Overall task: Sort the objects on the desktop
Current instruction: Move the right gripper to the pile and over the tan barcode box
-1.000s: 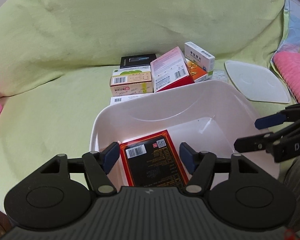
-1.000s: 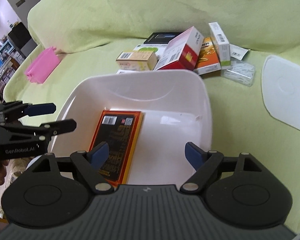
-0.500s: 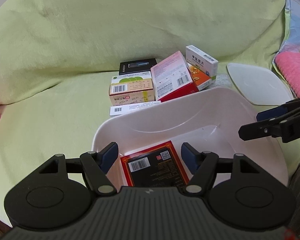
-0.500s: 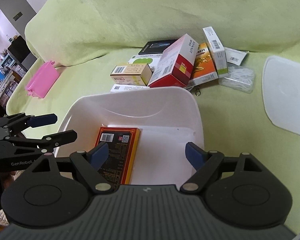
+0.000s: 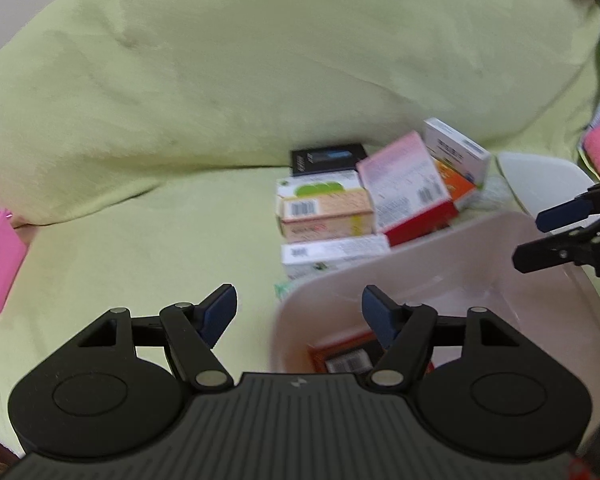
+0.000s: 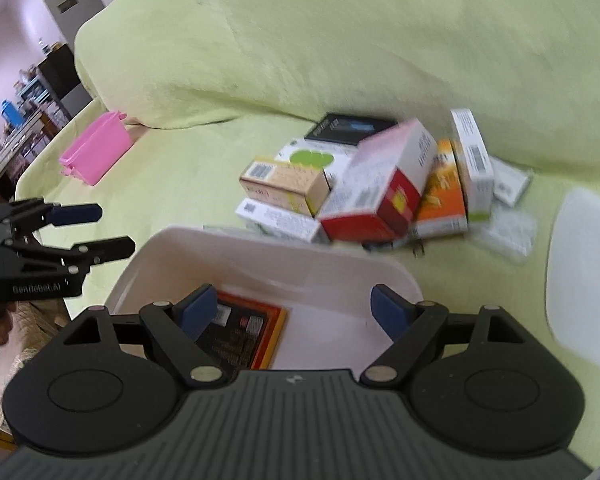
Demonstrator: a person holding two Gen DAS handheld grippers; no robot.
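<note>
While you hold both grippers over it, the yellow-green blanket-covered sofa (image 6: 340, 60) fills most of both views, and it carries everything else; the white rounded plastic bin (image 6: 260, 256) sits on the seat nearest you, and the black box with the orange-red border (image 6: 240, 332) lies flat on its floor, toward the bin's left side; the white flat plastic lid (image 6: 584, 280) lies on the blanket to the right of the bin, well apart from it; beyond the bin's far rim you have the pile of small cartons still on the blanket; the pink-and-red carton (image 6: 384, 192) is tilted on top, leaning against the orange carton (image 6: 440, 196); the white carton with the green stripe (image 6: 474, 164) stands on edge just beside the orange one; the beige carton with a barcode (image 6: 288, 184) rests on the white flat carton (image 6: 280, 220), which lies against the bin's rim; the black flat box (image 6: 352, 128) lies at the back of the pile; the pink plastic container (image 6: 96, 152) lies far to the left, well apart from the rest; your left gripper (image 5: 296, 312) has its fingers spread open with nothing between them, over the bin's left rim; your right gripper (image 6: 296, 312) likewise has its fingers open and empty, above the bin.
</note>
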